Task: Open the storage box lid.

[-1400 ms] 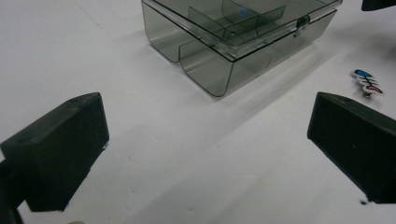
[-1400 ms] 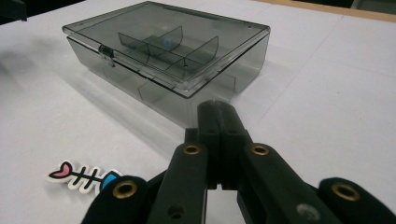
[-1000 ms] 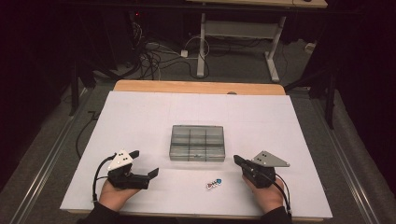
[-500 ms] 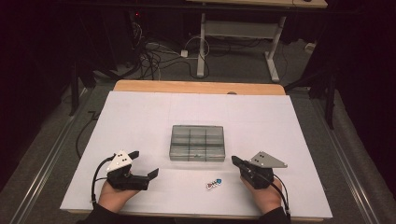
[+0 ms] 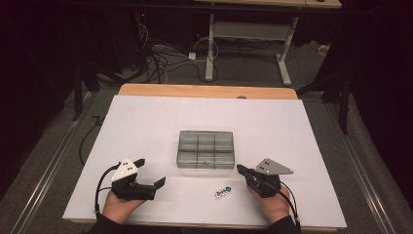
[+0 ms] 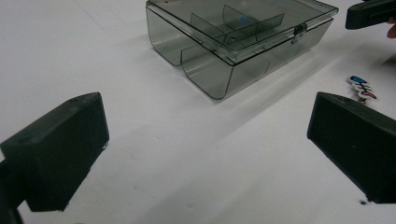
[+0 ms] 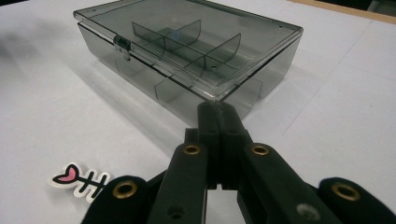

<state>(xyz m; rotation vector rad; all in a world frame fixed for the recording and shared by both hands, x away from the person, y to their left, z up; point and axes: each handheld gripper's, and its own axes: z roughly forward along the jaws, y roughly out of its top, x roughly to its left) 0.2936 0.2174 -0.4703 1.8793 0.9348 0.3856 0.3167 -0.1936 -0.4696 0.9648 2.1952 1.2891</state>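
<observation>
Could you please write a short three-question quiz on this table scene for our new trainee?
1. True or false: the lid of the smoky grey clear plastic compartment box is shut.
2. Which gripper has its jaws spread wide: the left gripper or the right gripper?
3. The small white flower-shaped sticker lies where? A) inside the box B) on the white table cover, between the grippers C) on the lid

Key: 1 true, the latch is closed. 2 the left gripper; the right one is shut on nothing. 3 B.
</observation>
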